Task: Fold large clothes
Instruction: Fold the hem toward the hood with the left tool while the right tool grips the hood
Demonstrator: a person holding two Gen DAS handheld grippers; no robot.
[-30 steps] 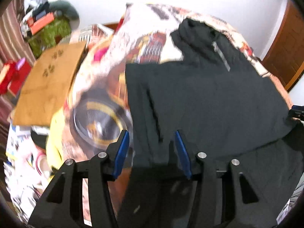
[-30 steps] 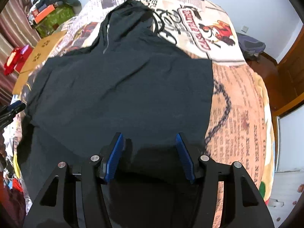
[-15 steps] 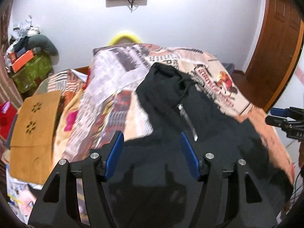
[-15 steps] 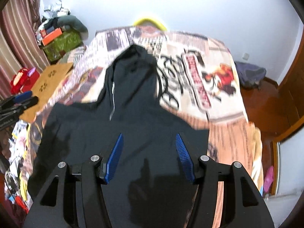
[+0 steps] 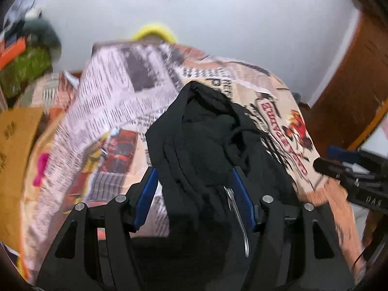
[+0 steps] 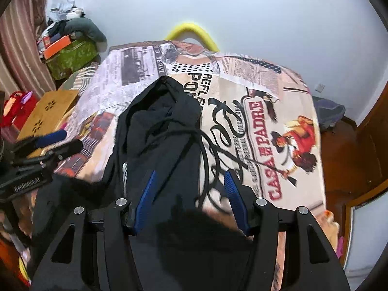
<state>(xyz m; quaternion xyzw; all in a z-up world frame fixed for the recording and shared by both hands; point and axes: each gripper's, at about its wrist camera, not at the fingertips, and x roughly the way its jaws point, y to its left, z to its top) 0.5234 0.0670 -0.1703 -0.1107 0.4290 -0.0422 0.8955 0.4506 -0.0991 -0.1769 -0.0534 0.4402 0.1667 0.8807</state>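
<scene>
A black hooded sweatshirt (image 5: pixel 206 140) lies on a bed with a newspaper-print cover (image 5: pixel 116 101); its hood points to the far end. It also shows in the right wrist view (image 6: pixel 157 131), with a drawstring and a silver zipper (image 5: pixel 238 220). My left gripper (image 5: pixel 194 181) is open over the garment's neck area, blue pads apart. My right gripper (image 6: pixel 190 184) is open over the hood's right side, and appears at the right in the left wrist view (image 5: pixel 349 169). The left gripper appears at the left in the right wrist view (image 6: pixel 46 145). Neither grips cloth.
A bed cover (image 6: pixel 266 121) spans both views. A wooden board (image 6: pixel 48 114) and a green box (image 6: pixel 70 55) stand left of the bed. A yellow headboard rail (image 6: pixel 191 30) meets the white wall. A wooden door (image 5: pixel 351 84) is at the right.
Both grippers have moved from the sweatshirt's hem up over its body to the hood end. The views tilted up toward the wall. Both stayed open.
</scene>
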